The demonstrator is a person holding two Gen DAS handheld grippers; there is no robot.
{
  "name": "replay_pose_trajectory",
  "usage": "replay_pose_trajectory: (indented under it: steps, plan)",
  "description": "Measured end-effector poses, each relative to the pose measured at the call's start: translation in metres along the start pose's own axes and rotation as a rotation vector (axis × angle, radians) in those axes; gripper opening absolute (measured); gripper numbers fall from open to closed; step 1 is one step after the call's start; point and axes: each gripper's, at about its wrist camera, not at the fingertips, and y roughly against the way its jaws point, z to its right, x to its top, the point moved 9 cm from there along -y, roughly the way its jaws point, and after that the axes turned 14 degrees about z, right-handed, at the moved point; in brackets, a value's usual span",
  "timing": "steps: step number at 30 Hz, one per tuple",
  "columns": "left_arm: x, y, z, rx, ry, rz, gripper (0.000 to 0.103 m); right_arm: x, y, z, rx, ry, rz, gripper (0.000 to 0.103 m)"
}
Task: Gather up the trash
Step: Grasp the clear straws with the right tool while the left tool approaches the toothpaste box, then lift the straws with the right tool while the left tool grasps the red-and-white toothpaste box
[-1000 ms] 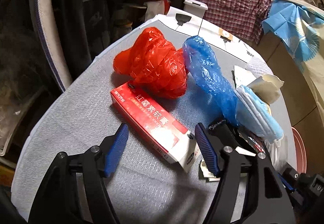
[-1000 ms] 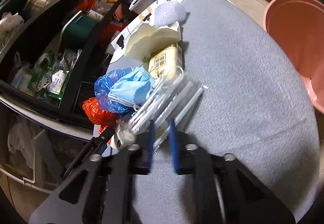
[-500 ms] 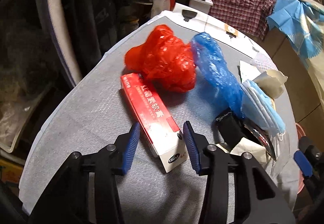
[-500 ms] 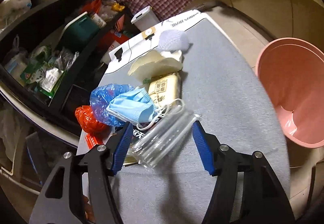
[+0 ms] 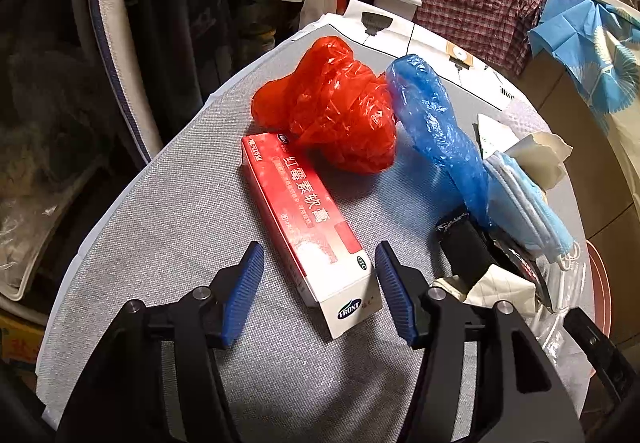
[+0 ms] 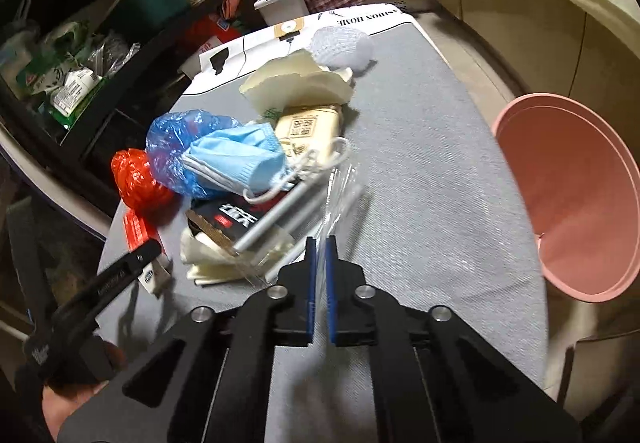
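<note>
The right gripper (image 6: 319, 243) is seen clamped shut on the edge of a clear plastic wrapper (image 6: 338, 195), which is pinched between its blue pads and stretched back toward the pile of rubbish. Thin grey sticks (image 6: 276, 217), blurred, are seen at or inside the wrapper. Just beyond them a dark packet (image 6: 234, 217) and crumpled white paper (image 6: 200, 255) are found lying on the grey table (image 6: 420, 163). Farther out, a light blue face mask (image 6: 236, 161) is rested against a blue plastic bag (image 6: 176, 135), with a red plastic bag (image 6: 134, 179) to the left of that. Behind the mask a beige packet (image 6: 308, 129), torn cream paper (image 6: 296, 81) and a white foam net (image 6: 340, 49) are set toward the far end of the table. A pink bin (image 6: 576, 195) is placed off the table's right edge, lower than the tabletop.

The left gripper (image 5: 319, 267) is held over the near part of the table, its jaws opening. The white end of a red and white medicine box (image 5: 304, 219) is seen between the blue pads; the right pad is just beside or touching the box's end, which cannot be told, and the left pad is clear of it. The box is laid flat, its far end touching the red plastic bag. To the right, the blue plastic bag and the face mask are seen side by side. In the right wrist view, the tip of the left gripper is seen at lower left beside the box's white end.
</note>
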Motion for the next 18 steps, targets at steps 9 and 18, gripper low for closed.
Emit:
replay_pose_trajectory:
  steps: [9, 18]
  plan:
    - [-0.007, 0.021, 0.004, 0.002, -0.016, 0.023, 0.041, 0.006, 0.025, 0.028, -0.114, 0.084, 0.03, 0.002]
    - [-0.055, 0.049, 0.02, -0.037, -0.055, -0.047, 0.041, -0.005, 0.034, 0.052, -0.133, 0.051, -0.006, 0.011]
